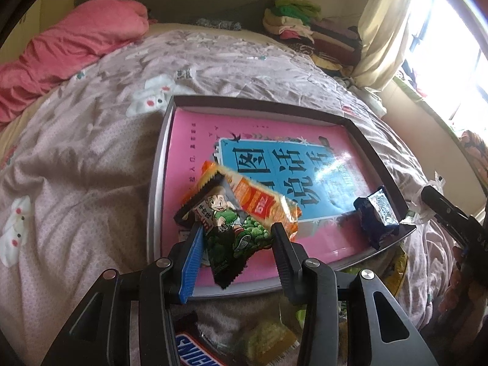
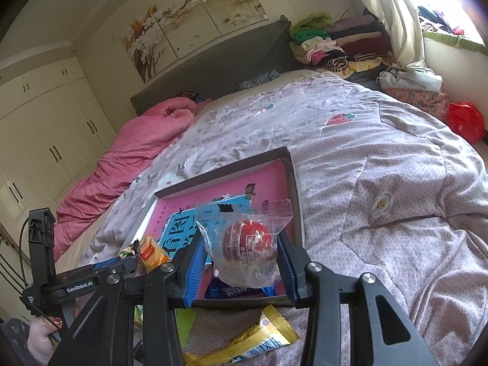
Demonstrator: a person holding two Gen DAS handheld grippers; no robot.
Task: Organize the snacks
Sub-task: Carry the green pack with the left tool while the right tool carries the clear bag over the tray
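Observation:
A shallow dark tray (image 1: 158, 164) lined with a pink and blue sheet lies on the bed. My left gripper (image 1: 236, 228) is shut on a green-and-black snack packet (image 1: 231, 228), with an orange cracker packet (image 1: 259, 196) pressed against it, above the tray's near left corner. A blue wrapped snack (image 1: 376, 216) lies in the tray's right corner. My right gripper (image 2: 241, 244) is shut on a clear bag holding a red round snack (image 2: 247, 241), above the tray's (image 2: 294, 183) near right part. A blue packet (image 2: 235, 291) lies under it.
Loose snacks lie on the quilt in front of the tray: a Snickers bar (image 1: 195, 350), a green packet (image 1: 268, 338) and a gold packet (image 2: 262, 338). A pink duvet (image 1: 70, 48) lies at the far left, piled clothes (image 1: 305, 27) at the headboard.

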